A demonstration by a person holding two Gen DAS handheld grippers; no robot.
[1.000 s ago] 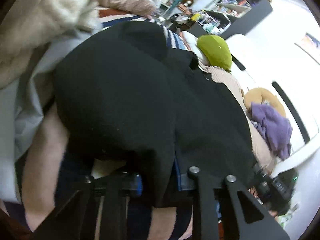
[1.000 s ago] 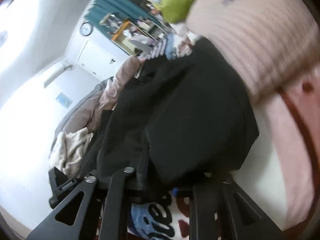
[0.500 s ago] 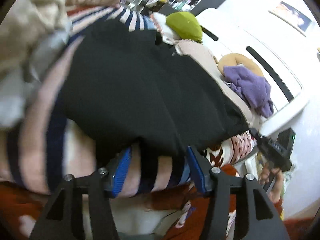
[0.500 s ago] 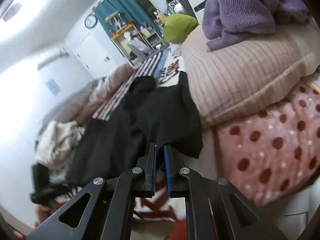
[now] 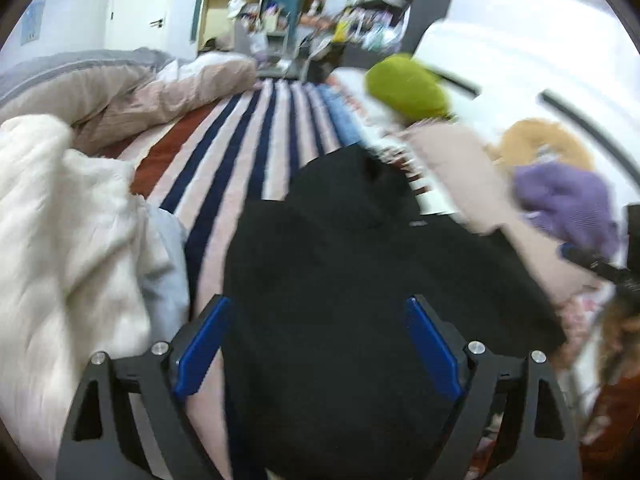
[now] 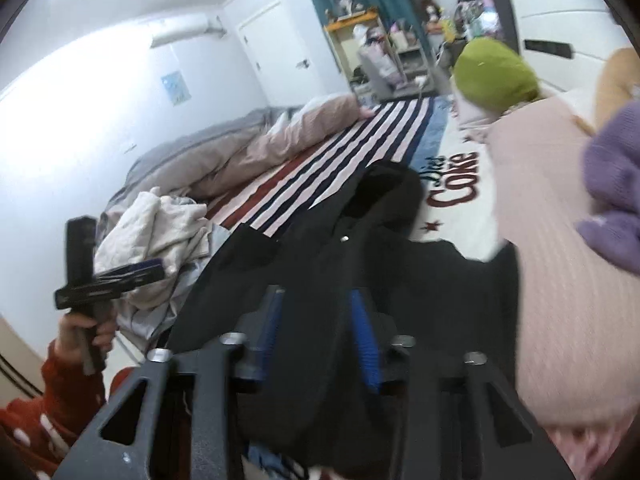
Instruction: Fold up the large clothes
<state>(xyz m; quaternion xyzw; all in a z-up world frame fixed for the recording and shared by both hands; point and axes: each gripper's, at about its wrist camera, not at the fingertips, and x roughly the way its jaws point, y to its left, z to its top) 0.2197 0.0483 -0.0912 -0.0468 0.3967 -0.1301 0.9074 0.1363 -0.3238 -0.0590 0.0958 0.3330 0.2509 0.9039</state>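
On striped bedding (image 5: pixel 256 128), one black garment (image 5: pixel 360 280) beneath two spread claws: left claw (image 5: pixel 316 336), right claw (image 6: pixel 316 332).

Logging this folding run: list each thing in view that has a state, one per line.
left gripper: open, above the garment
right gripper: open, black cloth between its fingers
black garment: spread on the bed, hood away from the cameras
cream blanket: crumpled
purple knit: bunched on the pink pillow

Garment (image 5: pixel 360 280) on striped blanket (image 5: pixel 256 136)
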